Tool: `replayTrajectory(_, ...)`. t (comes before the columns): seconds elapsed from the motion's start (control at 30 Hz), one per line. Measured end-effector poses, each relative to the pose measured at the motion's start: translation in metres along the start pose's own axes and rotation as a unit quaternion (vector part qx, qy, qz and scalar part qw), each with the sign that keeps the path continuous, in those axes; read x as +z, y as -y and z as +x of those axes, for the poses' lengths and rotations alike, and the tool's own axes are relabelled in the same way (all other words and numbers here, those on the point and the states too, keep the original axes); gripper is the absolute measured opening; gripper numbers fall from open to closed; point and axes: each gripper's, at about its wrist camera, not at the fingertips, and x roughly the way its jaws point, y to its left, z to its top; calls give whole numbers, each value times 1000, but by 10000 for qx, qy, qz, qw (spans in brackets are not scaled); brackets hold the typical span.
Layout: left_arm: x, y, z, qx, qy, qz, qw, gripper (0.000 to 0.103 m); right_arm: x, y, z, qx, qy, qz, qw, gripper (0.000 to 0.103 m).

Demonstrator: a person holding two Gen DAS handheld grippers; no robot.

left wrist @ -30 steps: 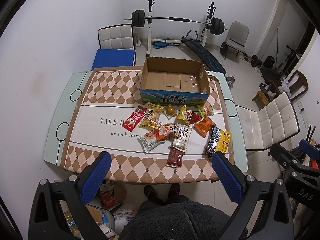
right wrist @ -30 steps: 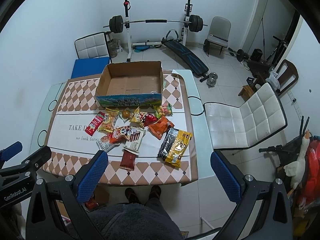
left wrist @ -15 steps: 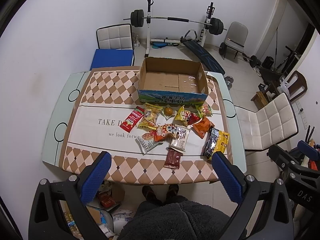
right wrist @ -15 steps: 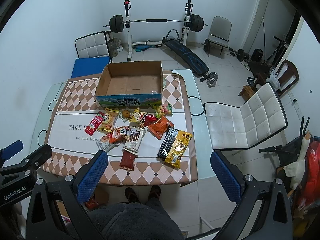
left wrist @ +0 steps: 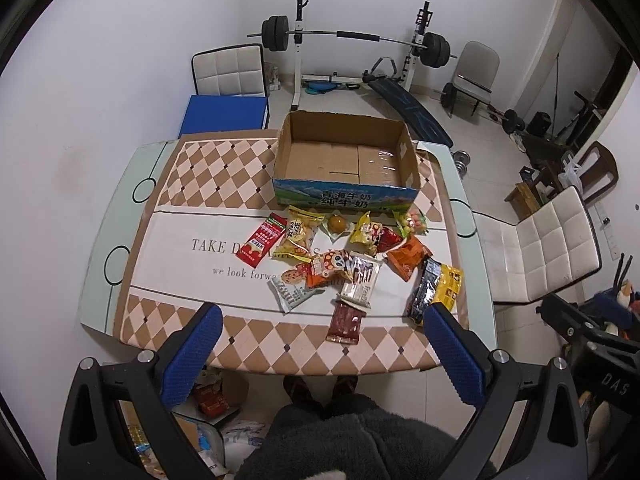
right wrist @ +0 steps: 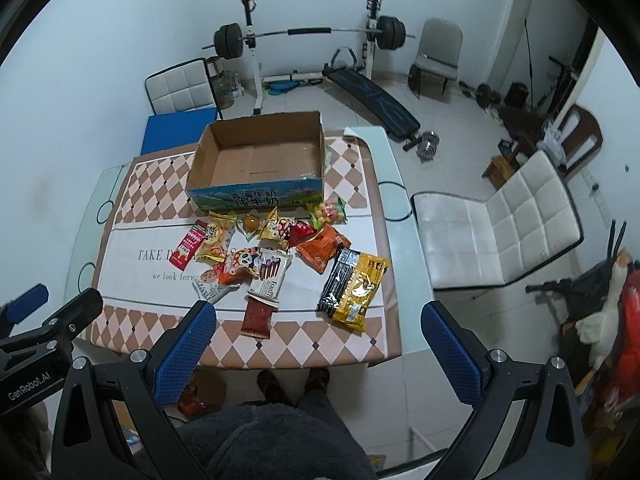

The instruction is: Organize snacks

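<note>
Seen from the left wrist, the left gripper [left wrist: 320,344] hangs spread and empty above the table [left wrist: 120,248], where light, crinkly snack packets [left wrist: 352,256] lie beside the cardboard box [left wrist: 346,196]. From the right wrist, the right gripper [right wrist: 318,340], likewise spread, faces the dark-red packet [right wrist: 258,316], its long axis running toward the box; a pinch across its flat middle looks best.

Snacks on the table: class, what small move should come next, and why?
Probably lower the right gripper toward the dark red packet, the snack nearest it. Both grippers are open and empty, the box holds nothing, and every snack lies loose before it.
</note>
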Motion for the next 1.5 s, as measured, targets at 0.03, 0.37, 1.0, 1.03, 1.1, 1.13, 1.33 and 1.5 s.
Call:
replayTrajectory(0.03, -3, -1, 15, 47, -48, -1, 10000, 103, 2, 5, 10, 11, -76, 82, 9999, 103)
replayTrajectory(0.37, -1, 8, 174, 295, -1050, 157, 9939, 103, 12, 71, 200, -60, -1304, 898, 9874, 103)
replayTrajectory(1.0, -32, 81, 423, 57, -2787, 851, 9566, 92, -25, 98, 440, -92, -2940, 1473, 9444, 103)
replayTrajectory(1.03, -34, 83, 429, 93, -2811, 887, 9555, 92, -24, 98, 444, -85, -2957, 1489, 9436, 103)
replayTrajectory(1.1, -36, 85, 438, 135, -2829, 900, 9548, 92, -22, 99, 456, -87, -3010, 1514, 9415, 103)
replayTrajectory(1.13, -36, 86, 441, 140, -2814, 902, 9553, 92, -22, 98, 461, -68, -3045, 1533, 9401, 103)
replayTrajectory(1.33, -33, 85, 453, 52, -2722, 754, 9593, 62, -18, 94, 483, 129, -3183, 1695, 9326, 103)
replayTrajectory(1.5, -28, 85, 457, 86, -2679, 705, 9608, 58, -19, 80, 503, 64, -3352, 1574, 9289, 103)
